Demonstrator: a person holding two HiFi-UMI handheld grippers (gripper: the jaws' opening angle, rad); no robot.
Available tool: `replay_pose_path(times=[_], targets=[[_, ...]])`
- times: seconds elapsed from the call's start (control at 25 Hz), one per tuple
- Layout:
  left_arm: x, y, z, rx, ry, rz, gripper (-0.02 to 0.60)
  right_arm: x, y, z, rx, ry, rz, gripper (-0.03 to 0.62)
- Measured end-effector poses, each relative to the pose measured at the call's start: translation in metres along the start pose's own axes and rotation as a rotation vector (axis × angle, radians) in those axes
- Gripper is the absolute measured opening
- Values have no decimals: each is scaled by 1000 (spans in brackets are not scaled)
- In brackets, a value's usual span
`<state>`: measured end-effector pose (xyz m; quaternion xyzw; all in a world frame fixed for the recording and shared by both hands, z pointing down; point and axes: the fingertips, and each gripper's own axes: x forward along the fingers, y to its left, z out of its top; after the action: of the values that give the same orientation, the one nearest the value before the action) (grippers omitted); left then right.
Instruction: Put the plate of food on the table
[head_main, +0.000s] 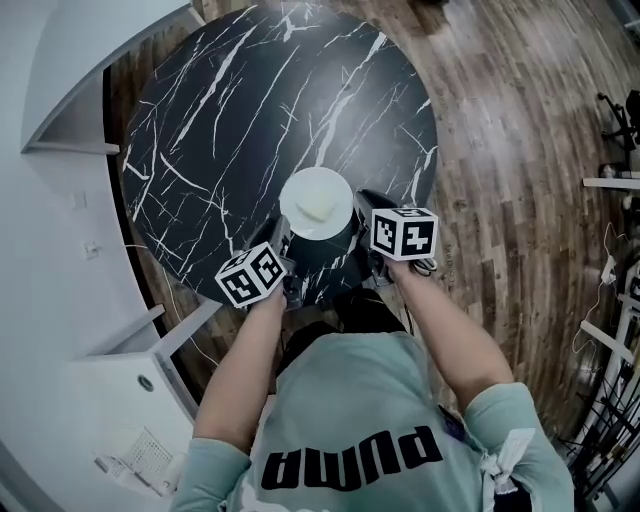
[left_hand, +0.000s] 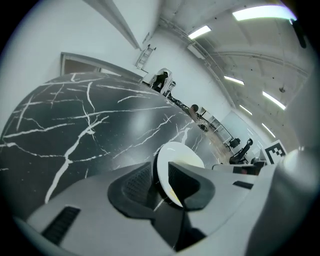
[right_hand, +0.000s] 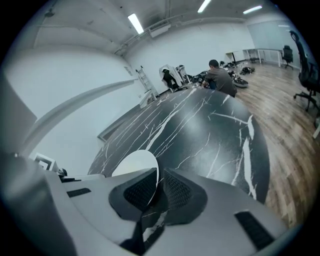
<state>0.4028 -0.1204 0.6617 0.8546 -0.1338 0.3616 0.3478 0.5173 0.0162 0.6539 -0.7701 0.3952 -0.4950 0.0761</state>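
While plate (head_main: 298, 190) is sitting on bench (head_main: 220, 110): placing seemingly done.
Left tool (left_hand: 161, 166): standing open around rim, not pinching.
Right tool (right_hand: 160, 170): pinching rim.
Remaining: releasing, withdrawing 2 tools.

This looks like a lab or open workshop hall, with long strip lights (left_hand: 262, 12) on a bare white ceiling, a plank floor (head_main: 520, 150), an office chair (right_hand: 306, 65) and a ladder (right_hand: 145, 82) against the wall. Beyond the round black marble bench (head_main: 250, 120) (oddly smart for such a room) a person (right_hand: 220, 80) sits among equipment.
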Motion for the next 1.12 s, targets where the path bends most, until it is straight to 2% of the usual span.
replay_pose_path(times=[0.04, 0.16, 0.24, 0.36, 0.52, 0.64, 0.76, 1.12], targets=[[-6, 0, 2, 24, -21, 11, 105, -6, 2, 1, -32, -18, -10, 40], [-29, -13, 8, 143, -86, 17, 7, -29, 17, 1, -130, -75, 1, 38], [-45, -34, 7, 258, -118, -9, 6, -51, 27, -1, -192, -126, 14, 11], [-69, -71, -3, 428, -155, -69, 6, -83, 44, -10, -280, -197, 30, 9], [-109, -119, -36, 562, -197, -153, 6, -125, 65, -35, -382, -257, 39, 9], [-140, -147, -62, 633, -238, -205, 6, -157, 79, -52, -461, -312, 29, 9], [-177, -162, -83, 689, -301, -219, 6, -191, 95, -70, -524, -373, 28, 9], [-298, -168, -159, 691, -417, -164, 6, -298, 134, -152, -589, -487, 28, 9]])
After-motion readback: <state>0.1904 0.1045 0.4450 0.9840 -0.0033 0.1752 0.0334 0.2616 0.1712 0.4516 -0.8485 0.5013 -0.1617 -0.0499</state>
